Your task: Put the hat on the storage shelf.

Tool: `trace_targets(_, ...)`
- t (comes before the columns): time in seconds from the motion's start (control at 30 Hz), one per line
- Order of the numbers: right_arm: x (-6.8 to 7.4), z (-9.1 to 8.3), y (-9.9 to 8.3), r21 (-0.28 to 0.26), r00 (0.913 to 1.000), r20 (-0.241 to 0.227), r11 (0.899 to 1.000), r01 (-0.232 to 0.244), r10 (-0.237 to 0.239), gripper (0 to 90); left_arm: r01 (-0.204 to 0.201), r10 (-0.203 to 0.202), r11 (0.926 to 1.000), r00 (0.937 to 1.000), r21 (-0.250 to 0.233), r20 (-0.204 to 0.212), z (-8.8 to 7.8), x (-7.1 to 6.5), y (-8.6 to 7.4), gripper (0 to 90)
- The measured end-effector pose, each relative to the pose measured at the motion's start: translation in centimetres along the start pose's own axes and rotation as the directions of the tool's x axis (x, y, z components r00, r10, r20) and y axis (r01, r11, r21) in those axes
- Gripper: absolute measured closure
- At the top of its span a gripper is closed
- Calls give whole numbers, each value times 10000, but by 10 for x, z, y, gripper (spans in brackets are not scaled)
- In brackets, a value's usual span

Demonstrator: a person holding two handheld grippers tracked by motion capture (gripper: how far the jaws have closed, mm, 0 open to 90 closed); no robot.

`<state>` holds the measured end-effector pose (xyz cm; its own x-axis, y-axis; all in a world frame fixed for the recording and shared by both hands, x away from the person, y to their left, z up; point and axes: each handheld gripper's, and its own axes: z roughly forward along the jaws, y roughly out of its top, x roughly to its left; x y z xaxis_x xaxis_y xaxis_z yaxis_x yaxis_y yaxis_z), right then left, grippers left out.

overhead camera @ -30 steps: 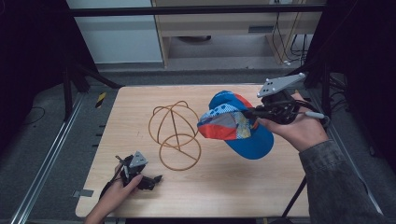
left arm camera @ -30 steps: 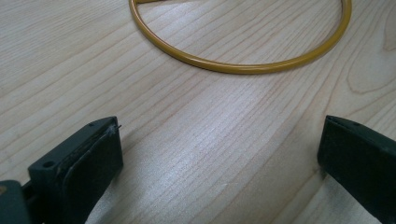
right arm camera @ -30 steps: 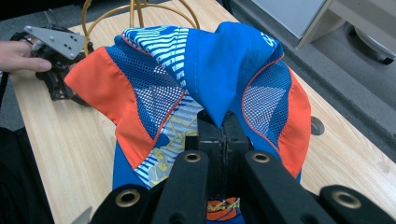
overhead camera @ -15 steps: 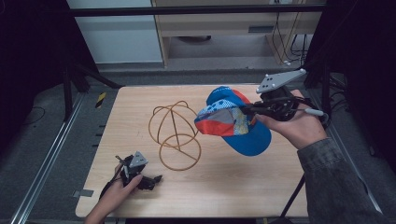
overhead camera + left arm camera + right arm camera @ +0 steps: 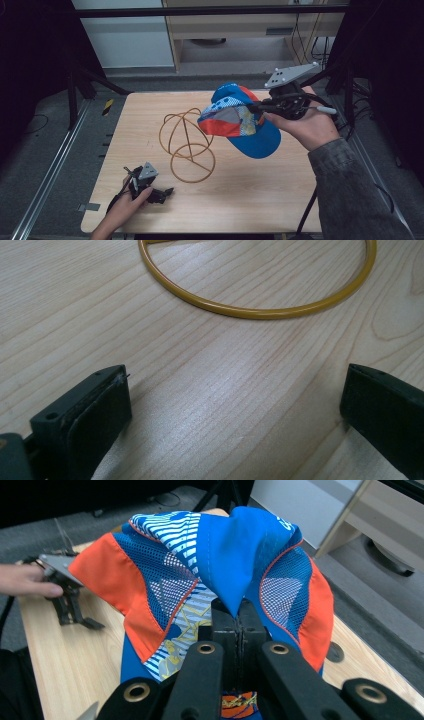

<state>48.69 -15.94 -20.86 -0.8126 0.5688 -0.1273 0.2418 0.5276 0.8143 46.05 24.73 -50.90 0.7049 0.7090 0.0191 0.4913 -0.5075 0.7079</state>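
Note:
A blue, orange and patterned cap [image 5: 240,122] hangs in the air over the right half of the wooden table [image 5: 260,200]. My right gripper [image 5: 255,106] is shut on it, and in the right gripper view the jaws [image 5: 239,615] pinch a fold of the cap's blue cloth [image 5: 235,555]. A gold wire dome stand [image 5: 187,145] sits mid-table, just left of the cap. My left gripper [image 5: 167,192] rests on the table near the front left corner. It is open with bare wood between its jaws [image 5: 235,395], and the stand's base ring [image 5: 260,314] lies ahead of it.
A pale cabinet and a low shelf [image 5: 225,30] stand behind the table. Dark frame posts [image 5: 75,85] flank it on both sides. Cables [image 5: 310,30] hang at the back right. A yellow-black strip [image 5: 107,106] lies on the floor at the left.
My right gripper has carried the cap a little to the left and up, closer to the wire stand. The left gripper has stayed put.

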Motion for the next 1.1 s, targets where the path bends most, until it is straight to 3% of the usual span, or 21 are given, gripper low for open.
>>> trace_targets(0.13,1,5,6,-67,9999,-138,10000,2,-3,899,1,-1,10000,10000,-1,1,0,0,0,0)
trace_targets(0.73,13,67,76,182,9947,-638,9964,823,-810,899,-16,16,10000,10000,-3,-10,0,0,0,0)
trace_targets(1.1,13,91,90,302,9927,-903,9960,836,-805,899,1,-1,10000,10000,-22,-21,0,0,0,0)
